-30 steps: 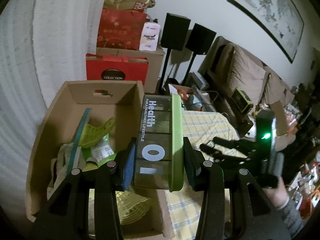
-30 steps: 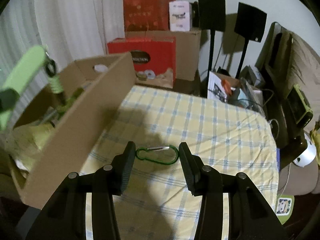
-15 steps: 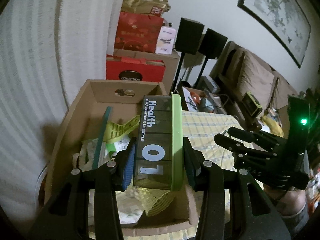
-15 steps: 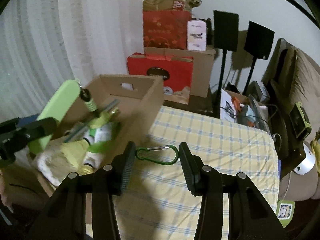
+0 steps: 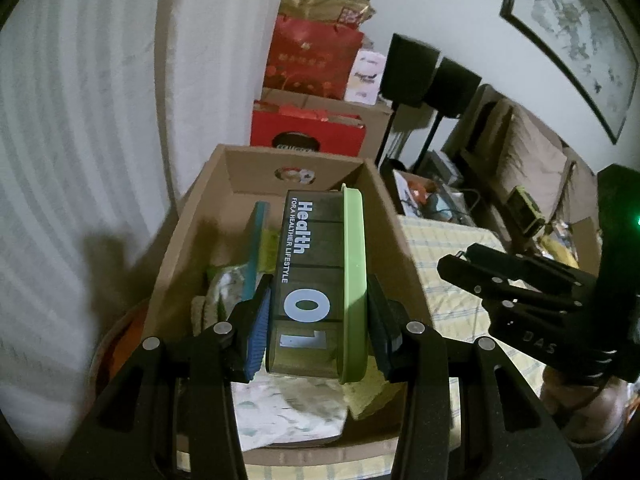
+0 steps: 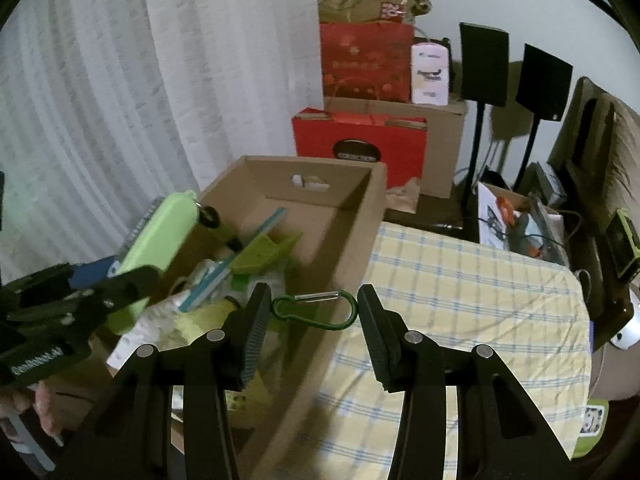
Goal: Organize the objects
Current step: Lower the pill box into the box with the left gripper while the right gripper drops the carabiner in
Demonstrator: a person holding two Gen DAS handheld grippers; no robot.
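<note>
My left gripper (image 5: 318, 328) is shut on a dark pill organiser with a green lid (image 5: 320, 280), marked "Health" and "01". It hangs over the open cardboard box (image 5: 188, 224), which holds green and white items. My right gripper (image 6: 314, 312) is shut on a green carabiner (image 6: 316, 312) and hovers over the box's right wall (image 6: 344, 248). The left gripper with the organiser (image 6: 156, 240) shows at the left of the right wrist view. The right gripper also shows in the left wrist view (image 5: 464, 264).
The box stands at the left of a table with a yellow checked cloth (image 6: 460, 280). Red gift bags and cartons (image 6: 360, 140) are stacked behind. Two black speakers on stands (image 6: 484, 64) and a cluttered sofa (image 5: 532, 168) are to the right. A white curtain (image 6: 100, 100) hangs left.
Both grippers have moved left, keeping their loads. The organiser now hangs over the box's middle, and the carabiner has gone from above the cloth to above the box's right wall.
</note>
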